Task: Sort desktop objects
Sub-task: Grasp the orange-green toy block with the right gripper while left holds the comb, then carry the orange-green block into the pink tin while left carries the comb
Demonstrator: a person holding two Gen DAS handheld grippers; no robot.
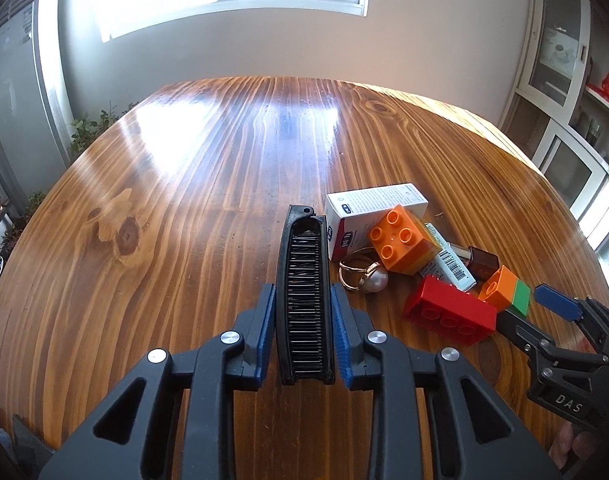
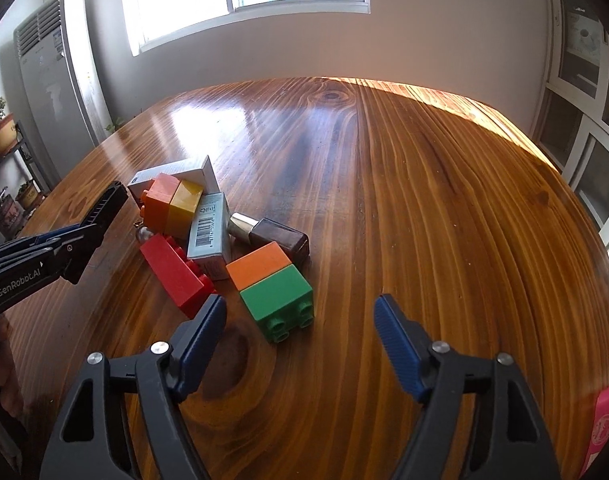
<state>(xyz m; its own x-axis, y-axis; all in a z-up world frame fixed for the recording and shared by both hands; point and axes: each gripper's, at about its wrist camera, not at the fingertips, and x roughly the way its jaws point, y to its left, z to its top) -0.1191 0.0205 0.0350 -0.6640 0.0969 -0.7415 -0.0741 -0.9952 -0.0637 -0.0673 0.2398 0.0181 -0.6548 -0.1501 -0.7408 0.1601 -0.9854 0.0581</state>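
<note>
The left gripper (image 1: pixel 303 312) has its jaws pressed on a black folding comb (image 1: pixel 302 292), one blue pad on each long side. The comb points forward along the fingers, its teeth face up, and it is held above the wooden table (image 1: pixel 184 184). From the right wrist view, the same comb sticks out of the left gripper (image 2: pixel 86 228) at the left edge, above the table.

The right gripper (image 2: pixel 300 320) has its jaws spread wide and holds nothing. It is just before an orange and green block (image 2: pixel 274 286), which lies on its side with the green end toward the fingers. The left finger (image 2: pixel 202 332) is near the corner of a red brick (image 2: pixel 174 274), but I cannot tell if they touch.

The other things lie in one pile on the table, right of the comb. A white box (image 1: pixel 374 208) is the farthest. An orange and yellow block (image 1: pixel 402 238) leans against it. A ring with a pearl (image 1: pixel 366 274) lies just beside the comb. A barcode box (image 2: pixel 210 232) lies between the red brick and a dark nail polish bottle (image 2: pixel 274 234).

A pink box (image 2: pixel 604 428) shows at the lower right edge of the right wrist view.
</note>
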